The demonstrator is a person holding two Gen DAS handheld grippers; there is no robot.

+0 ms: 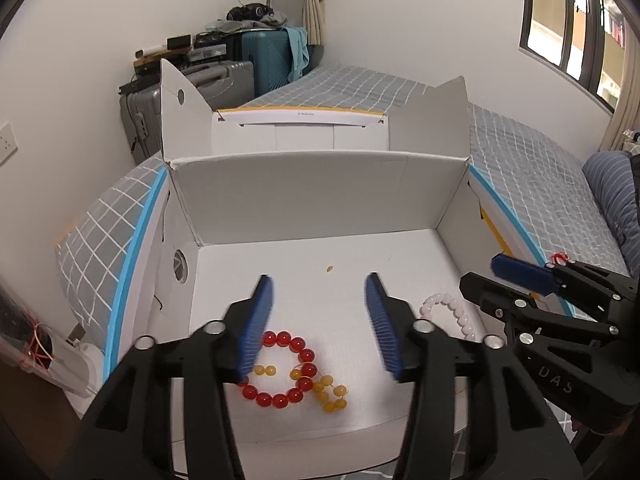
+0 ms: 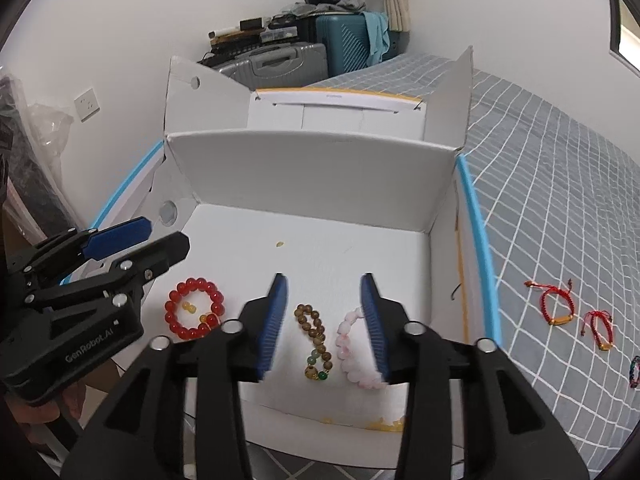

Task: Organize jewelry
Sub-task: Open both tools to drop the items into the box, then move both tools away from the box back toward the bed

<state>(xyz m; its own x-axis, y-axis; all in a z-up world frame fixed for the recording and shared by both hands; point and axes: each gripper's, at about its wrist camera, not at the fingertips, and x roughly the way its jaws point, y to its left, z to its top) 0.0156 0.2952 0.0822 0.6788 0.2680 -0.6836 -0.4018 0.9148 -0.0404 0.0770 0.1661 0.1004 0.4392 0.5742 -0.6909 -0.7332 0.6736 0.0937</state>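
Inside the white box (image 2: 320, 184), far left: left gripper (image 1: 320, 320), fingers spread, holding nothing, above the red bead bracelet (image 2: 194, 314).
Red bead bracelet: flat on the box floor, overlapping the yellow bead bracelet (image 1: 328, 394).
Centre: brown bead bracelet (image 2: 316, 344) and pink bead bracelet (image 2: 356, 354) side by side, between the blue pads of the right gripper (image 2: 324, 320), spread and empty.
Right, on the checked bedspread (image 2: 560, 200): two red cord bracelets (image 2: 554, 304).

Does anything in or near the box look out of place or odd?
Yes. Two red cord bracelets lie outside the box, on the bedcover. In the box, the yellow bracelet overlaps the red bead bracelet instead of lying apart, and one loose yellow bead sits alone.
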